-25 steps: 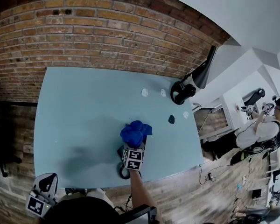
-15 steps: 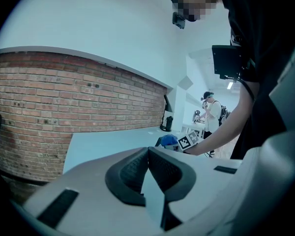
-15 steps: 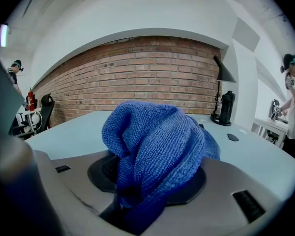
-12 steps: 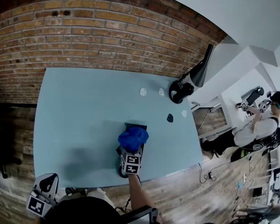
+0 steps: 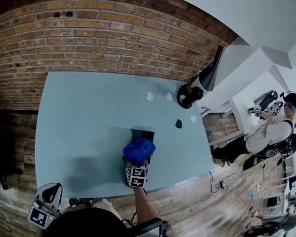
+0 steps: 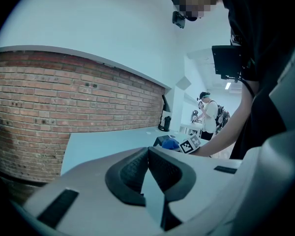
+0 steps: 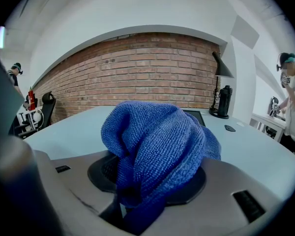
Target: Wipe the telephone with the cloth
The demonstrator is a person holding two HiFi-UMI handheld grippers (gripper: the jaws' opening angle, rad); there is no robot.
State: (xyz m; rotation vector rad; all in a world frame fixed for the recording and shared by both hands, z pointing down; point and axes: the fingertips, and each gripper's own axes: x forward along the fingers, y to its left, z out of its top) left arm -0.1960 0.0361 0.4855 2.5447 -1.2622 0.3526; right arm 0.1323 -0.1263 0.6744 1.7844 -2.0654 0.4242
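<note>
Over the telephone (image 5: 143, 134), the right hand-held gripper (image 5: 137, 164) clamps the cloth (image 5: 139, 151), forearm outstretched, with the left hand-held gripper (image 6: 147, 156) closed.

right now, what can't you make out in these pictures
- The telephone: head view, near part lies under the blue cloth; right gripper view shows only a corner past it.
- The right hand-held gripper: its pads are buried in cloth in both views.
- The small bits on the table: head view, too small to name.
- Cloth touching the telephone or just above: cannot tell.
</note>
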